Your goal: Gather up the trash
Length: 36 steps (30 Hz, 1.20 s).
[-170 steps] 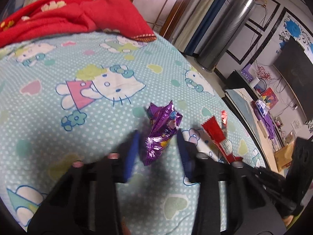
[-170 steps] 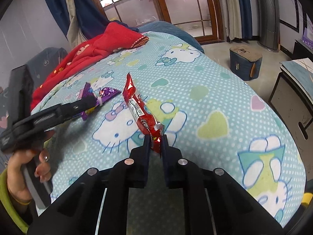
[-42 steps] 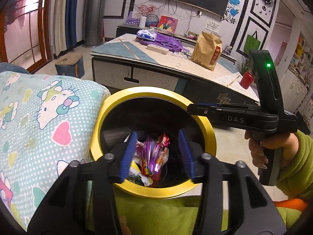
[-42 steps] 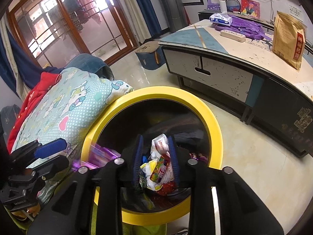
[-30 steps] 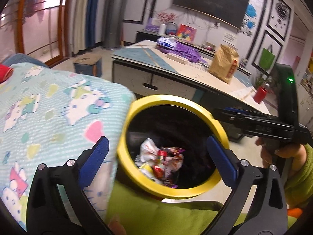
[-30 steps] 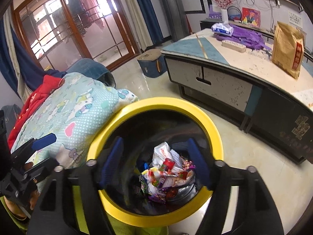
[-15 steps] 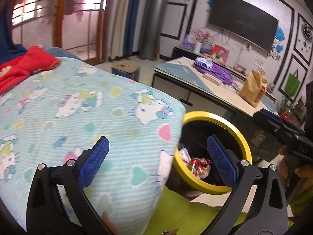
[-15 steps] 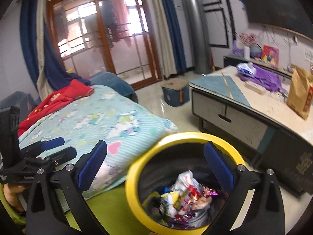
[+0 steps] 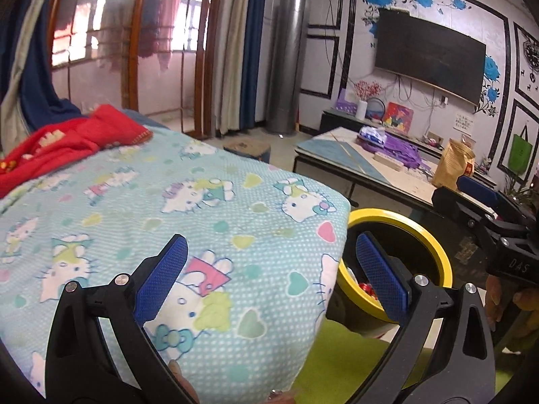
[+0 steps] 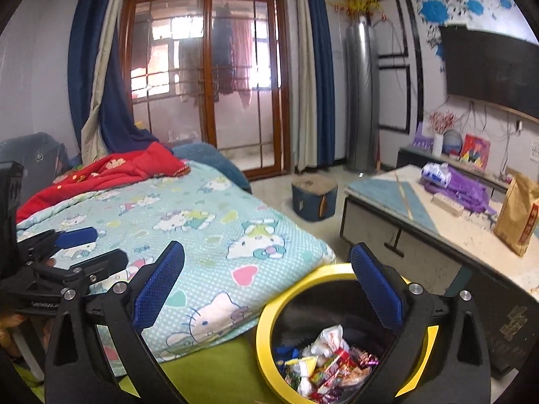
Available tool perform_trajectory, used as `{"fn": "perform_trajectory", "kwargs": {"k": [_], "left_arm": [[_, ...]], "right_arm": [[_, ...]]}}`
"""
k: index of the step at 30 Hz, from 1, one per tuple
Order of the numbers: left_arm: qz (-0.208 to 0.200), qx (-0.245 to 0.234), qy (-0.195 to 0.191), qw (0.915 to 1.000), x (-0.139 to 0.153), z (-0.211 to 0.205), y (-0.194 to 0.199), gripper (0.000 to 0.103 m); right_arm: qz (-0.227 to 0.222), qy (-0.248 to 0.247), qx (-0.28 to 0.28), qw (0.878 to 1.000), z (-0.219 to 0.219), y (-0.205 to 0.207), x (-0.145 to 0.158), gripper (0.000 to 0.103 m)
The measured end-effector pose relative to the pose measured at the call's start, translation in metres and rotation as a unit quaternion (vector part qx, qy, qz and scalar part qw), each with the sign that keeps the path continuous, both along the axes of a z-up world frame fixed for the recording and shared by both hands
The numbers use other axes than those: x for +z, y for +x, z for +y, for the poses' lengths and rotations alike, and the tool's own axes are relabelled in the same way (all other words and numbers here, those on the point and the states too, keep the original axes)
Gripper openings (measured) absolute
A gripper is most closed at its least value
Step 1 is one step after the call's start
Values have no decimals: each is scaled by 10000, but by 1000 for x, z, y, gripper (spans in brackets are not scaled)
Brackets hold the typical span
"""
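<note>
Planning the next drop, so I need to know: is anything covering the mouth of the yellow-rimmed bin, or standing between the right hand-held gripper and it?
Nothing visible does. The bin has no lid, and the wrappers lie low inside it. The right hand-held gripper is open and empty above the rim, with only air between.

The bed cover (image 9: pixel 209 208) was pale turquoise with fine white dots, scattered hearts in pink, green and teal, and white cartoon cats wearing bows, while the blanket (image 10: pixel 111 171) bunched at its far end was bright red with small pale motifs. The bin (image 10: pixel 266 320) had a glossy yellow rim around a black inside, and the wrappers (image 10: pixel 326 367) in it were a jumble of white, red, yellow, green and purple. Both grippers were black with blue textured pads (image 9: pixel 161 276), and the curtains (image 10: pixel 320 67) hung navy beside cream.
</note>
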<state>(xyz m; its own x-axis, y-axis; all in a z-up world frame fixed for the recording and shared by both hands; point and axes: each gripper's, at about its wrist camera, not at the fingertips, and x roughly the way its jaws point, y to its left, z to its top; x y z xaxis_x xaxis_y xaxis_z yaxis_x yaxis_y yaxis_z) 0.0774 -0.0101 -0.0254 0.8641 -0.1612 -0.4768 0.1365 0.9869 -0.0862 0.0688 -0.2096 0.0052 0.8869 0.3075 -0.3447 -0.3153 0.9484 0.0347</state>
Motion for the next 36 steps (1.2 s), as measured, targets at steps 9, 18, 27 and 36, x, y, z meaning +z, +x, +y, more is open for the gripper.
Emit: {"fn": "perform_trajectory", "kwargs": {"k": [9,18,27,36], "left_arm": [[-340,158,-13,9993,6,5,-15,92],[-328,161,-84,9993,3,5,-17,92],[-342,198,-118,9991,2,6,-17,92],[-364,211,-108,9991,3,6,-16,92]], "right_arm": [[-608,97,-262,9978,4,-19,-1,97],[-386,-32,-320,9987,10,-9,-16,97],[-428,-121,-287,9986,16,-12,-20,97],[-424,-44,-358,9984,14,-12,-20,97]]}}
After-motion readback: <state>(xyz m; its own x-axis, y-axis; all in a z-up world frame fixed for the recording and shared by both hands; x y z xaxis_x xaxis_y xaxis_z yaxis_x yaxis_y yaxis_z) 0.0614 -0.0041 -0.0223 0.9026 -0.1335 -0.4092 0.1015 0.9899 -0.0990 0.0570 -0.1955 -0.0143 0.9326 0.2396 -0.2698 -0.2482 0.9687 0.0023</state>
